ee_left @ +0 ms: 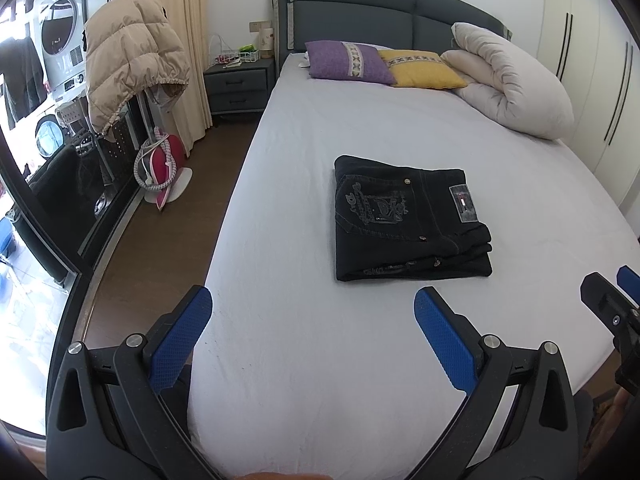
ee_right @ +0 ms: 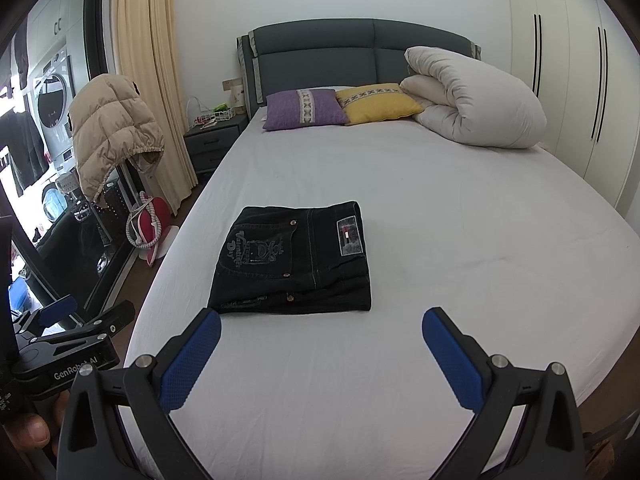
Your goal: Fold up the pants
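Black denim pants (ee_left: 408, 220) lie folded into a compact rectangle on the white bed sheet (ee_left: 320, 360), back pocket embroidery and a waistband label facing up. The right wrist view shows the same pants (ee_right: 292, 264) just beyond the fingertips. My left gripper (ee_left: 314, 308) hovers over the near part of the bed, open, nothing between its blue pads, short of the pants. My right gripper (ee_right: 322, 328) is also open and empty, close to the pants' near edge. In the left wrist view the right gripper (ee_left: 612, 288) shows at the right border. The left gripper (ee_right: 76, 312) appears at the left of the right wrist view.
At the headboard lie a purple pillow (ee_right: 306, 109), a yellow pillow (ee_right: 378, 103) and a rolled white duvet (ee_right: 476, 98). A wardrobe (ee_right: 568, 80) lines the right wall. Left of the bed are dark floor, a nightstand (ee_left: 238, 86), a beige puffer jacket (ee_left: 132, 56) and a pink iron (ee_left: 160, 164).
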`<control>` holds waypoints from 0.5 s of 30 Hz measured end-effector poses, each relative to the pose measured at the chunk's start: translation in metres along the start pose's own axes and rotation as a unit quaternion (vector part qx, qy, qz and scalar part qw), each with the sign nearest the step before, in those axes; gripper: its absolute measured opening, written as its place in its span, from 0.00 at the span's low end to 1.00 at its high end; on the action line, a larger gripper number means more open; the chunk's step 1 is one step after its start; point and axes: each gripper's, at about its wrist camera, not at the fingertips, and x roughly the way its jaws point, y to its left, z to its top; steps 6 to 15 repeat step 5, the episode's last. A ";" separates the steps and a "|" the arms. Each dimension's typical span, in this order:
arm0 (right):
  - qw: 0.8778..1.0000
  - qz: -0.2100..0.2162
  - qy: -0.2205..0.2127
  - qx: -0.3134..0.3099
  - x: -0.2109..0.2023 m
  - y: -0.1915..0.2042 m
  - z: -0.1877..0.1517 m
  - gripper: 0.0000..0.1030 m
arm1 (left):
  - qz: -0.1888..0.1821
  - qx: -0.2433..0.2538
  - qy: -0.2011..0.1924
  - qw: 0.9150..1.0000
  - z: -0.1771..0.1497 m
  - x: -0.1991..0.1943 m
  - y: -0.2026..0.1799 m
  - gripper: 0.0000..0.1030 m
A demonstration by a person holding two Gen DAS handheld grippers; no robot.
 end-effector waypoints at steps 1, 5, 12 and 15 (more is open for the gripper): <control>1.000 0.000 0.000 0.000 0.001 -0.001 0.000 1.00 | -0.002 0.000 0.000 1.000 0.000 0.000 0.000 1.00; 1.000 0.000 0.001 0.000 0.001 -0.002 0.000 1.00 | -0.008 0.000 0.000 1.000 0.000 0.001 0.002 1.00; 1.000 0.000 0.001 0.000 0.001 -0.002 0.000 1.00 | -0.008 0.000 0.000 1.000 0.000 0.001 0.002 1.00; 1.000 0.000 0.001 0.000 0.001 -0.002 0.000 1.00 | -0.008 0.000 0.000 1.000 0.000 0.001 0.002 1.00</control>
